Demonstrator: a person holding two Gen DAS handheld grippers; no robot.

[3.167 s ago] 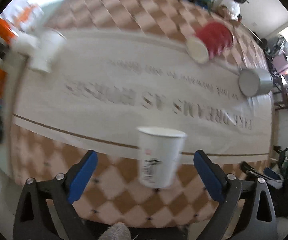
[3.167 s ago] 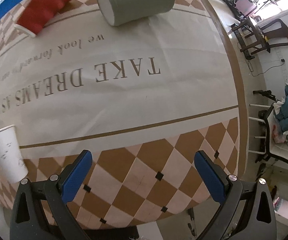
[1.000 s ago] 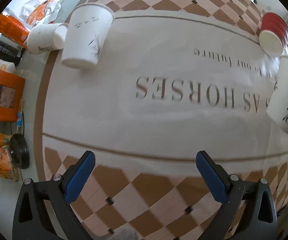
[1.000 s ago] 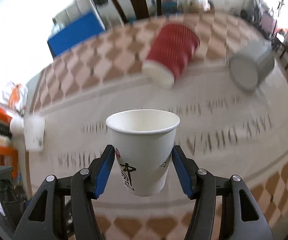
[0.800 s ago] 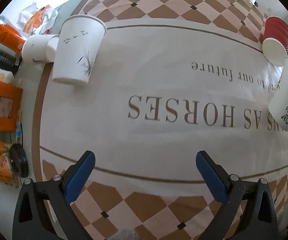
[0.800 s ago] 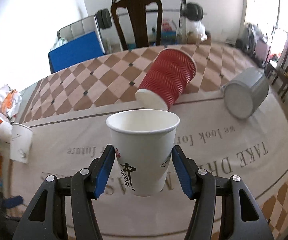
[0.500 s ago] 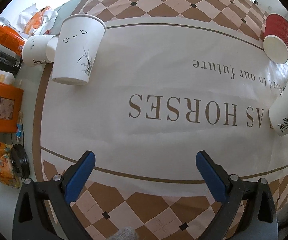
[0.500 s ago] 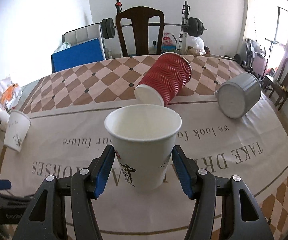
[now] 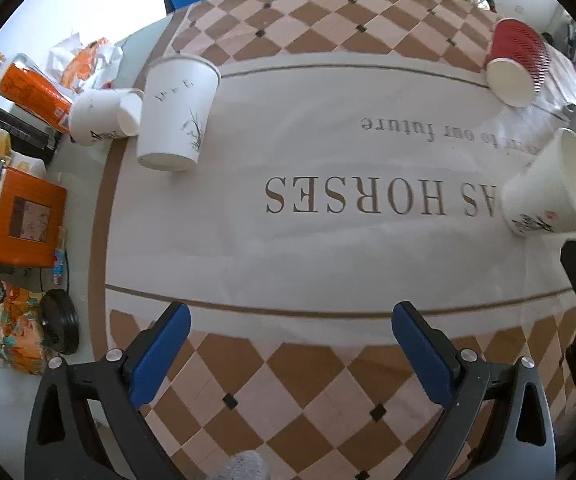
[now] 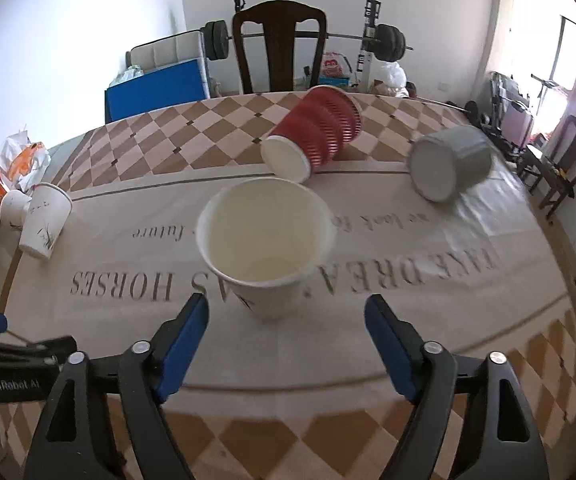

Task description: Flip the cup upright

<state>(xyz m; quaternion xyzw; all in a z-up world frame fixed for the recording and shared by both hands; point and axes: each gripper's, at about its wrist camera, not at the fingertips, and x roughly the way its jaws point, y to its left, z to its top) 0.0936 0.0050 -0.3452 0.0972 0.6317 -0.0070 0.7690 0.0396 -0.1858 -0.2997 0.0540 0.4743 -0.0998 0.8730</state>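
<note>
A white paper cup [image 10: 266,248] stands upright on the printed tablecloth, mouth up, just ahead of my right gripper [image 10: 287,322]. The right gripper is open and apart from the cup, with a blue pad on either side. The same cup shows at the right edge of the left wrist view [image 9: 551,196]. My left gripper [image 9: 289,342] is open and empty above the checked front part of the table. A red ribbed cup [image 10: 313,136] and a grey cup [image 10: 449,162] lie on their sides farther back.
A white cup with bird print [image 9: 176,114] stands mouth up at the left, another white cup [image 9: 100,116] lying beside it. An orange bottle [image 9: 28,88], an orange box [image 9: 28,220] and bags crowd the left edge. A wooden chair [image 10: 280,46] stands behind the table.
My right gripper has opened and let go of the white cup, which now stands on the cloth, and has drawn back a little. The left gripper has barely moved.
</note>
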